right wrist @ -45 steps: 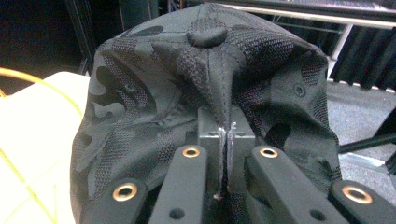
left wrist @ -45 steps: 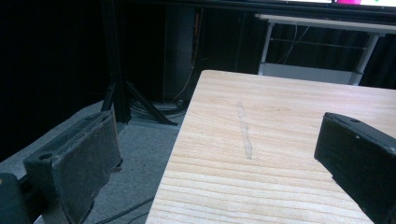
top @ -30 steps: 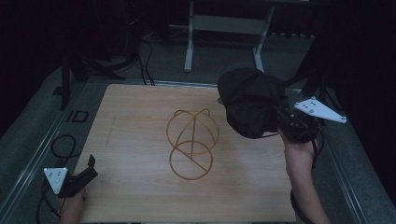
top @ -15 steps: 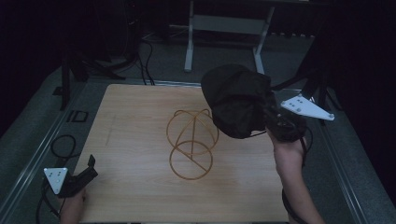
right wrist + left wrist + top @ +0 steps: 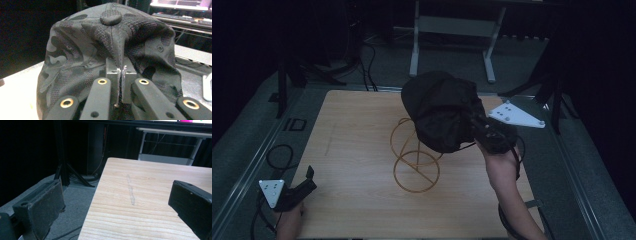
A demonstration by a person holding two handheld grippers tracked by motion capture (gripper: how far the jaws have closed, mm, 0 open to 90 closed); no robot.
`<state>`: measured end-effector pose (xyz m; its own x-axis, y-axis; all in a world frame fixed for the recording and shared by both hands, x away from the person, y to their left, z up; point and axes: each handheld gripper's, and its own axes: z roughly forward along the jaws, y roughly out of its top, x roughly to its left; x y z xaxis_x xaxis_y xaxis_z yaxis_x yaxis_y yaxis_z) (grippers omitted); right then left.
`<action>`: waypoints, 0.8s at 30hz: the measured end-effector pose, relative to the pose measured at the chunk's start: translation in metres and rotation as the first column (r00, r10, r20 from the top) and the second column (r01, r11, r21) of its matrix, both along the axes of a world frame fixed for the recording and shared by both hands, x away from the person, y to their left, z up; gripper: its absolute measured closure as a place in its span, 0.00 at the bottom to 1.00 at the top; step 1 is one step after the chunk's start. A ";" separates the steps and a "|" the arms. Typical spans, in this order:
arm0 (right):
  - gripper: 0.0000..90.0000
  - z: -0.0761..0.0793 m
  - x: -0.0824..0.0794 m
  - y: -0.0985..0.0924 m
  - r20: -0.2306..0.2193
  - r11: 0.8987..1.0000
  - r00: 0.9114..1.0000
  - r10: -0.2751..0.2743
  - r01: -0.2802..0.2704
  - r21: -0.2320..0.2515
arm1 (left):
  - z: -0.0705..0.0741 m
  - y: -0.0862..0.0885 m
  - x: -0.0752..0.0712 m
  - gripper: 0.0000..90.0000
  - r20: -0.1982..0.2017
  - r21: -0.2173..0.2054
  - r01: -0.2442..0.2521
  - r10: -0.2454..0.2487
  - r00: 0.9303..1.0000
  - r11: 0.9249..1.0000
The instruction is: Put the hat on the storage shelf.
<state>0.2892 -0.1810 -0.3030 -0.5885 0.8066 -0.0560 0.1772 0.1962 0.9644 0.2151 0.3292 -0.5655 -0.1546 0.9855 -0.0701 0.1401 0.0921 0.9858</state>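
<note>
A dark camouflage cap (image 5: 442, 110) hangs in the air over the right half of the wooden table (image 5: 357, 150), just above and to the right of a wire stand (image 5: 414, 160) made of orange-brown hoops. My right gripper (image 5: 479, 131) is shut on a pinched fold of the cap's cloth; in the right gripper view the cap (image 5: 110, 57) bulges above the shut jaws, my right gripper (image 5: 121, 75) clamping the fold. My left gripper (image 5: 307, 181) rests at the table's near left corner, open with nothing between its jaws, as the left gripper view (image 5: 117, 202) confirms.
A pale smear (image 5: 130, 191) runs across the table's left part. Cables (image 5: 277, 155) lie on the grey floor left of the table. A white-legged bench (image 5: 452, 35) stands beyond the far edge. A dark tripod leg (image 5: 282, 85) stands at the far left corner.
My right gripper has carried the cap leftward, from the table's right edge to a spot over the wire stand. The left gripper has stayed put.
</note>
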 end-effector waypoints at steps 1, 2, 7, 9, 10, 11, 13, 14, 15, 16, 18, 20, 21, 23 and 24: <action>0.98 0.000 0.000 0.004 0.000 1.000 1.000 0.009 -0.009 -0.001 | 0.000 0.000 0.000 0.01 0.001 0.000 0.000 0.000 1.000 1.000; 0.97 -0.001 -0.001 0.007 -0.002 1.000 1.000 0.018 -0.018 -0.002 | 0.000 0.000 0.000 0.01 0.001 0.000 0.000 0.000 1.000 1.000; 0.98 -0.003 -0.002 0.023 -0.009 0.998 0.998 0.055 -0.055 -0.004 | 0.000 0.000 0.000 0.01 0.001 -0.001 0.001 -0.001 1.000 1.000; 0.97 -0.003 -0.002 0.029 -0.011 0.998 0.998 0.067 -0.067 -0.003 | 0.000 0.000 0.000 0.01 0.001 -0.001 0.001 -0.001 1.000 1.000; 0.98 -0.004 -0.003 0.031 -0.014 0.997 0.997 0.072 -0.072 0.000 | 0.000 0.000 0.000 0.01 0.001 -0.001 0.001 -0.001 1.000 1.000; 0.97 -0.005 -0.003 0.033 -0.016 0.997 0.997 0.077 -0.077 0.002 | 0.000 0.000 0.000 0.01 0.001 -0.001 0.001 -0.001 1.000 1.000; 0.98 -0.007 -0.003 0.037 -0.020 0.996 0.996 0.087 -0.087 0.001 | 0.000 0.000 0.000 0.01 0.000 -0.001 0.002 -0.002 1.000 1.000; 0.97 -0.008 -0.004 0.039 -0.021 0.996 0.996 0.092 -0.092 0.000 | 0.000 0.000 0.000 0.01 0.003 -0.004 0.002 -0.002 1.000 1.000; 0.97 -0.009 -0.004 0.040 -0.025 0.996 0.995 0.094 -0.093 0.002 | 0.000 0.000 0.000 0.01 0.003 -0.003 0.002 -0.002 1.000 1.000; 0.97 -0.010 -0.004 0.042 -0.028 0.995 0.995 0.098 -0.098 0.001 | 0.000 0.000 0.000 0.01 0.002 -0.003 0.001 -0.001 1.000 1.000; 0.97 -0.013 -0.004 0.044 -0.035 0.995 0.994 0.103 -0.103 -0.003 | 0.000 0.000 0.000 0.01 0.002 -0.002 0.001 -0.001 1.000 1.000; 0.97 -0.017 -0.003 0.045 -0.041 0.995 0.994 0.103 -0.104 -0.005 | 0.000 0.000 0.000 0.01 0.002 -0.002 0.001 -0.001 1.000 1.000; 0.97 -0.019 -0.003 0.045 -0.045 0.995 0.994 0.103 -0.104 -0.008 | 0.000 0.000 0.000 0.01 0.001 -0.002 0.001 -0.001 1.000 1.000; 0.97 -0.023 -0.003 0.046 -0.053 0.994 0.993 0.106 -0.106 -0.004 | 0.000 0.000 0.000 0.01 0.002 -0.002 0.001 -0.001 1.000 1.000; 0.97 -0.025 -0.003 0.046 -0.058 0.994 0.993 0.107 -0.108 -0.004 | 0.000 0.000 0.000 0.01 0.002 -0.002 0.001 -0.001 1.000 1.000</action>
